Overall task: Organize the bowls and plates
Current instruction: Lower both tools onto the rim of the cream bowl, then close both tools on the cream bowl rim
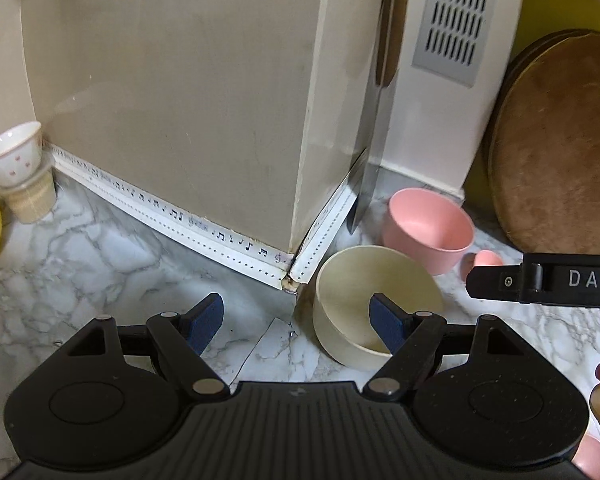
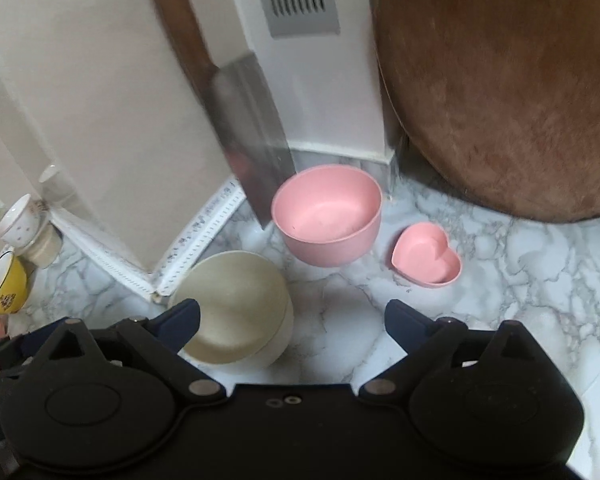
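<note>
A cream bowl [image 1: 364, 296] stands on the marble counter [image 1: 100, 264] by the wall corner; it also shows in the right wrist view [image 2: 232, 304]. My left gripper [image 1: 300, 320] is open, its right finger [image 1: 386, 322] in front of the bowl's inside. Behind it stands a pink bowl [image 1: 430, 232], also in the right wrist view [image 2: 328, 216]. A small pink heart-shaped dish [image 2: 426, 256] lies right of it. My right gripper [image 2: 292, 320] is open and empty, its left finger [image 2: 182, 318] by the cream bowl's rim.
A cleaver [image 2: 244, 120] leans on the wall behind the pink bowl. A round wooden board [image 2: 500, 88] leans at the right. A yellow bowl [image 2: 4, 284] and stacked small cups [image 1: 16, 160] stand at the left. The right gripper's body [image 1: 540, 282] reaches in at right.
</note>
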